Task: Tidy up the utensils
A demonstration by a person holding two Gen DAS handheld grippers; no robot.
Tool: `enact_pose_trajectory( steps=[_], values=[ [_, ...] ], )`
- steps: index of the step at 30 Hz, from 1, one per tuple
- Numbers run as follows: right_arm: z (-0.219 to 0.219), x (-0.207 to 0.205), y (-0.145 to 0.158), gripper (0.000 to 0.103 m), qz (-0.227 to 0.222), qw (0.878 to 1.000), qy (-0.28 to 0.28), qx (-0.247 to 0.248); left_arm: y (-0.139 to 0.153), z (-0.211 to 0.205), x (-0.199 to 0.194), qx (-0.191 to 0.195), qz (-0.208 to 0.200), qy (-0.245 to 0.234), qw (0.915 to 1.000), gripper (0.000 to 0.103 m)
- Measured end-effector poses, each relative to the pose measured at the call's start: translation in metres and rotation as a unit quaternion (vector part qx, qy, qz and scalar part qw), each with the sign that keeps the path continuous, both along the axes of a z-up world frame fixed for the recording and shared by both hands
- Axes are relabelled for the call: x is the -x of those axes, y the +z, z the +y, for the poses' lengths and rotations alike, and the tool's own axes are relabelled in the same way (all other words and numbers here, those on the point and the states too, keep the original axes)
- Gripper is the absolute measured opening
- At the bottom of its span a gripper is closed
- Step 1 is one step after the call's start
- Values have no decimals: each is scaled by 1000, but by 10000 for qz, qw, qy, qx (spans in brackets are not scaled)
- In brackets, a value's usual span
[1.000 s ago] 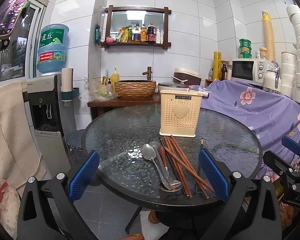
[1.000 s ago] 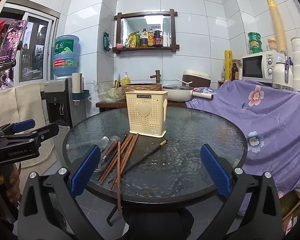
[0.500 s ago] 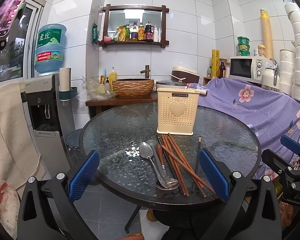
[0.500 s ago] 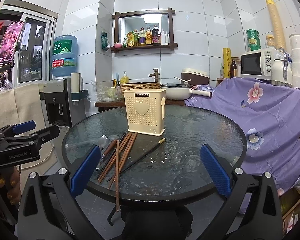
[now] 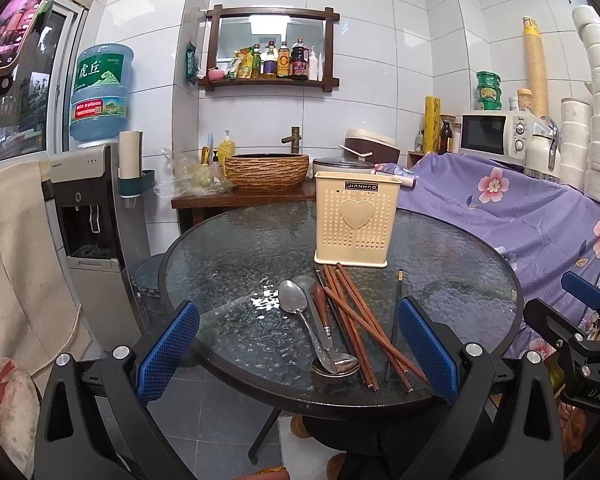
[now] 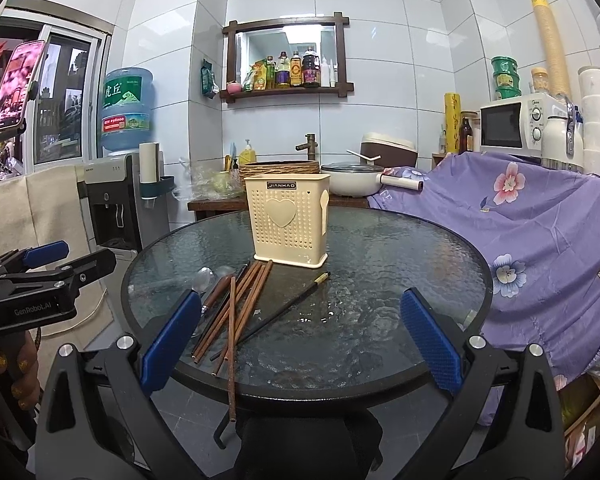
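Right now both tools sit back from the round dark textured-glass worktop point(image 5: 228, 264), nothing picked up yet. Left tool point(image 5: 298, 346) has its blue pads wide apart, empty; right tool point(image 6: 300, 338) same, spread wide w/ nothing between.

Biggest task item: cream perforated plastic utensil holder w/ a heart on the front point(image 5: 356, 224), standing upright toward the far middle of the worktop. Looks light & hollow, so it'd likely skid or tip if I bump a utensil against its rim; best drop things in from above.

Just in front of it, the reddish-brown wooden chopsticks point(image 5: 356, 320) lie fanned & crossing each other; one pokes past the near edge in the right view. Thin, stiff, light, prob. roll on glass. I'd pinch near mid-length, one or two at a time. A single black chopstick w/ a pale tip point(image 5: 396, 312) lies apart to the right, easiest first pick.

Two shiny steel spoons point(image 5: 300, 312) lie left of the bundle, overlapping. Slick metal, low profile; grip the handle, not the bowl.

Hard to tell: exact chopstick count, whether that brown-handled piece among the spoons is a knife or sth else, & what's inside the holder.
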State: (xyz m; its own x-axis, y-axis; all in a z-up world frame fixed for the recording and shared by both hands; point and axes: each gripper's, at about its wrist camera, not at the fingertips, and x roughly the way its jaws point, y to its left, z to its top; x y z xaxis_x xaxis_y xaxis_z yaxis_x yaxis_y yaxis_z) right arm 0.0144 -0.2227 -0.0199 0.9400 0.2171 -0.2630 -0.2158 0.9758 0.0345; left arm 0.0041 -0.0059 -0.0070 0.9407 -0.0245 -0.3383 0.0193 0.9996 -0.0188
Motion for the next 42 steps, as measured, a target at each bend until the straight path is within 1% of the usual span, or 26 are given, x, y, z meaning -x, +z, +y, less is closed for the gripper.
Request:
enact_pose_trajectory(
  steps=[13,18,19,22,24,26,27,28,31,32,33,36,37,39,40,42],
  values=[
    [-2,-3,-1,98,-9,10000,-37,38,1,-2,-5,16,-13,-22,10000,97],
    [0,-14,-1,98,135,9998,-30,126,-2,3,-14,110,101,-18,9999,97],
    [1,-19,-2,98,227,9996,-34,142,-3,3,-17,95,159,7,9998,97],
    [0,-39,-3,98,543,9984,51,122,-9,7,-35,-48,515,103,9986,97],
    [-1,-58,-5,98,880,9960,158,73,-14,11,-49,-132,775,125,9968,97],
    [-2,-78,-8,98,1253,9917,281,27,-17,16,-61,-172,948,76,9953,97],
    [-2,-94,-11,98,1544,9874,344,-1,-19,18,-71,-236,1068,59,9940,97],
    [-3,-103,-12,98,1703,9846,390,-27,-20,20,-78,-302,1154,62,9928,97],
    [-6,-129,-10,97,1892,9812,355,-136,-22,24,-103,-439,1418,63,9889,97],
    [-5,-138,-8,95,1930,9806,325,-85,-23,26,-109,-444,1476,45,9880,96],
    [-4,-145,-7,90,1965,9800,305,-42,-24,27,-117,-439,1554,11,9869,95],
    [2,-171,-5,81,2194,9752,286,25,-26,30,-138,-358,1722,-169,9843,91],
    [5,-180,-6,79,2301,9727,295,23,-28,31,-146,-324,1810,-224,9827,89],
    [12,-198,-11,70,2535,9668,305,102,-32,32,-158,-247,1969,-304,9796,84],
    [13,-204,-13,68,2636,9641,302,116,-34,34,-164,-183,2032,-351,9783,83],
    [17,-218,-20,57,2863,9577,281,100,-37,37,-174,-138,2119,-373,9765,78]
  ],
)
